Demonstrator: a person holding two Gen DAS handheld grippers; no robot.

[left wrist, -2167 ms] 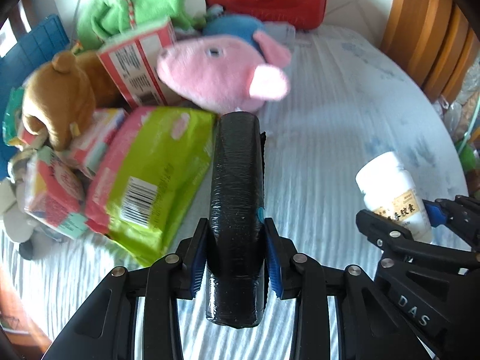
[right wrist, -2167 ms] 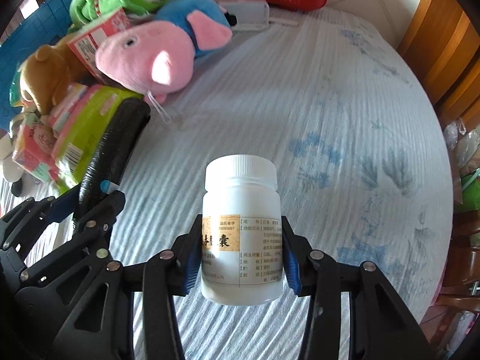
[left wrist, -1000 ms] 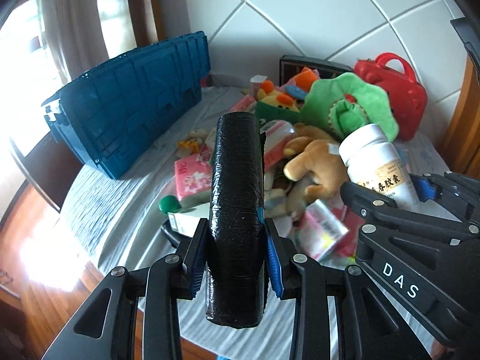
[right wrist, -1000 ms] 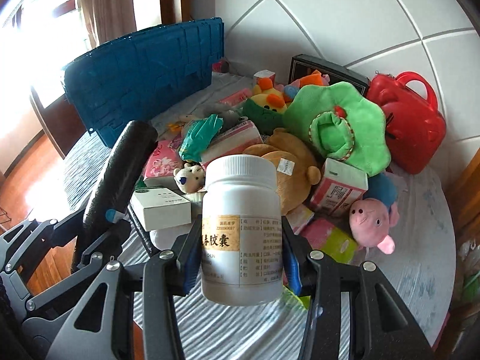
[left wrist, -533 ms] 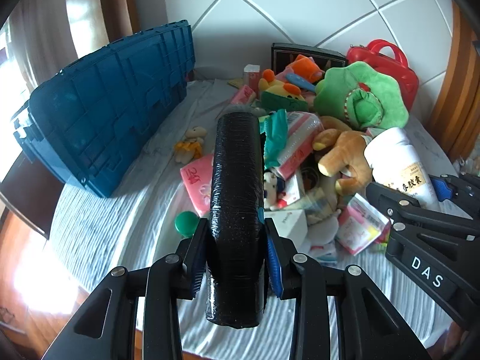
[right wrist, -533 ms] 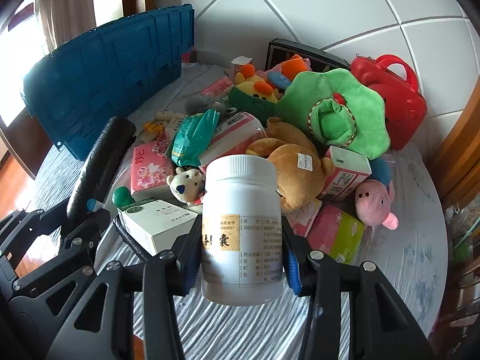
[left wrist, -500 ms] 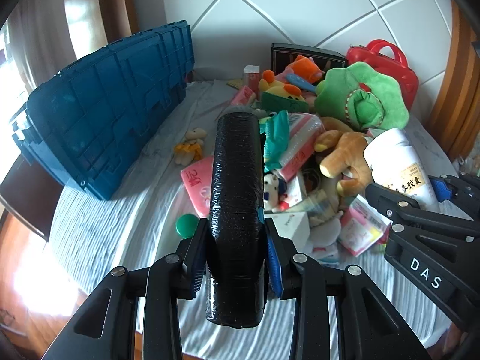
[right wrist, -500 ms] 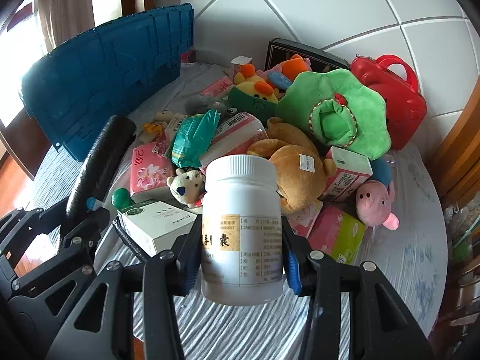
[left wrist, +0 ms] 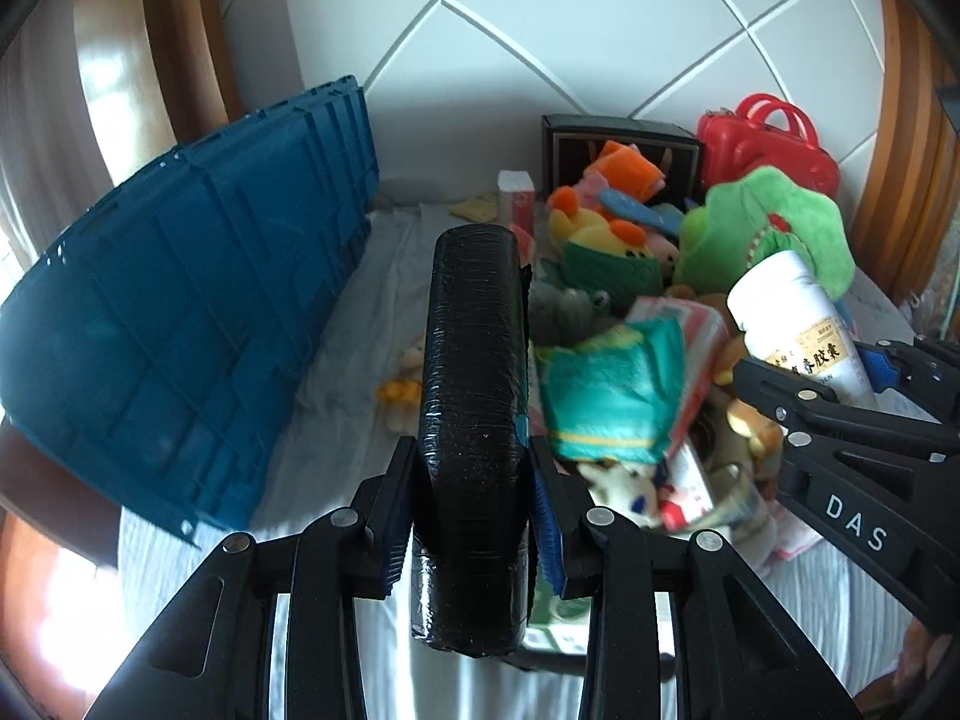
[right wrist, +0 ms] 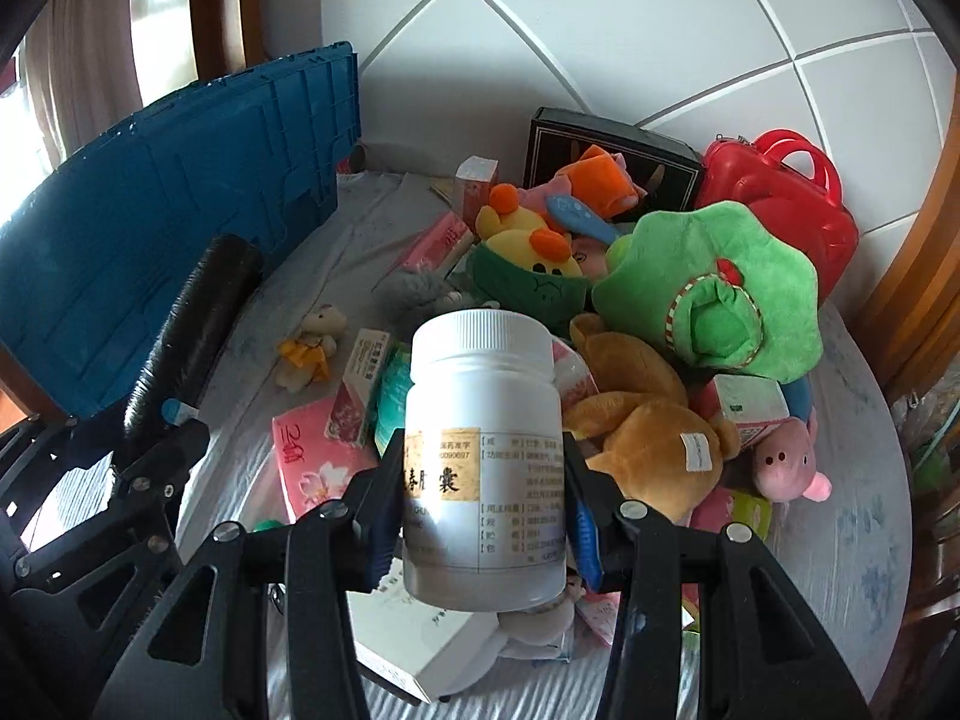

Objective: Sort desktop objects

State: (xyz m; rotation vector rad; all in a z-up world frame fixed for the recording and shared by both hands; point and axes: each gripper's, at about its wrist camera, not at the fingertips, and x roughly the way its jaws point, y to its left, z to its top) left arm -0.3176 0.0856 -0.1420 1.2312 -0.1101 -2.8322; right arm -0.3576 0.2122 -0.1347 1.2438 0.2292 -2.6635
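At far left we see the blue crate [left wrist: 180,324] on the tabletop [right wrist: 864,570], its inside hidden. Our left claw [left wrist: 474,516] pinches a black roll [left wrist: 474,396], long axis pointing away from us toward the far wall. Right of it, our right claw [right wrist: 483,492] pinches a white pill bottle [right wrist: 483,450] upright, cap up, above the heaped plush toys [right wrist: 708,294].

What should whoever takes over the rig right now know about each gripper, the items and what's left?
Left gripper: shut on the black roll, held clear of the table.
Right gripper: shut on the white pill bottle, also in the air.
Blue crate: at the table's left edge, its inside hidden.
Done: both items picked up.
Left: set both down where they belong, then sort the pile of plush toys and boxes.
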